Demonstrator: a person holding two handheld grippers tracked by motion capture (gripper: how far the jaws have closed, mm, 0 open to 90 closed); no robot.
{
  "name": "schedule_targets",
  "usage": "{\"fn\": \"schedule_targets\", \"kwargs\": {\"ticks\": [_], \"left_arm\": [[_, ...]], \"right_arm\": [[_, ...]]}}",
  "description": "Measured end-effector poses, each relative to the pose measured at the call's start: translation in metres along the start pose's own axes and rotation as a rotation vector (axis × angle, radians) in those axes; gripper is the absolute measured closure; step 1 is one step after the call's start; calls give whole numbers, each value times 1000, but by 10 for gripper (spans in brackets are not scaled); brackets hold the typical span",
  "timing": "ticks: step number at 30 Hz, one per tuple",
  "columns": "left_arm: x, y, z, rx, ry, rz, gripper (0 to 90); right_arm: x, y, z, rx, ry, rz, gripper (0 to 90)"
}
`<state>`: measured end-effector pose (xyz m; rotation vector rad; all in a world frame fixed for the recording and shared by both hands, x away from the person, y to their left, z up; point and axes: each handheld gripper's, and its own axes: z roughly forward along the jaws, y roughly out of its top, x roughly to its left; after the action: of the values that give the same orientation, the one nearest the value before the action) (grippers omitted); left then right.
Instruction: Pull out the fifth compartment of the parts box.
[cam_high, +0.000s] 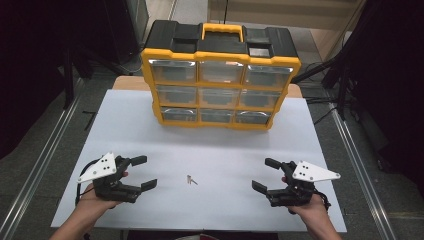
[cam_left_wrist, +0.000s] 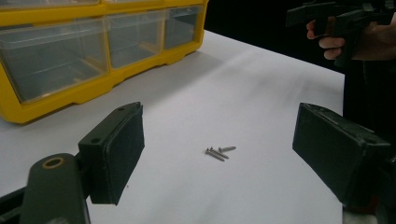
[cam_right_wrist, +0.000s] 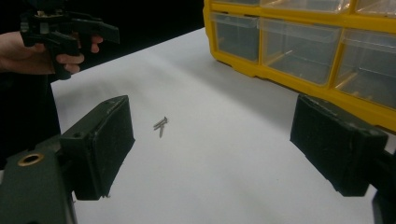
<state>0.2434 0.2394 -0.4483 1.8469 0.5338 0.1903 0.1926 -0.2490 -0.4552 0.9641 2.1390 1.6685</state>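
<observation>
High view: L gripper (cam_high: 145, 173) & R gripper (cam_high: 265, 174) level, jaws wide, flanking screws (cam_high: 191, 180).

I see the small grey metal screws (cam_high: 191, 180) lying near the white table's (cam_high: 125, 125) front edge, between my tools; the yellow-and-black plastic drawer organiser (cam_high: 220, 80) stands at its back edge.

A lab (dark stands (cam_high: 350, 75), floor rails (cam_high: 40, 165), white table (cam_high: 125, 125)).

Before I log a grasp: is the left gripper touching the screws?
Apart. High view: left gripper open, bare white table between it and screws.
</observation>
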Motion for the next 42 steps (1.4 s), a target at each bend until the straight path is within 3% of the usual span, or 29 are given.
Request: {"fn": "schedule_targets", "kwargs": {"ticks": [16,20,28,42], "left_arm": [[0,0,-1,-13,11,-4,168],[1,0,-3,-10,32,4,168],[0,1,-2,-1,29,-32,168],[-3,2,0,11,63,20,168]], "right_arm": [[-1,0,-1,3,-32,6,142],[-1,0,-1,3,-31,8,142],[-1,0,-2,3,-31,8,143],[0,0,-2,9,-28,8,143]]}}
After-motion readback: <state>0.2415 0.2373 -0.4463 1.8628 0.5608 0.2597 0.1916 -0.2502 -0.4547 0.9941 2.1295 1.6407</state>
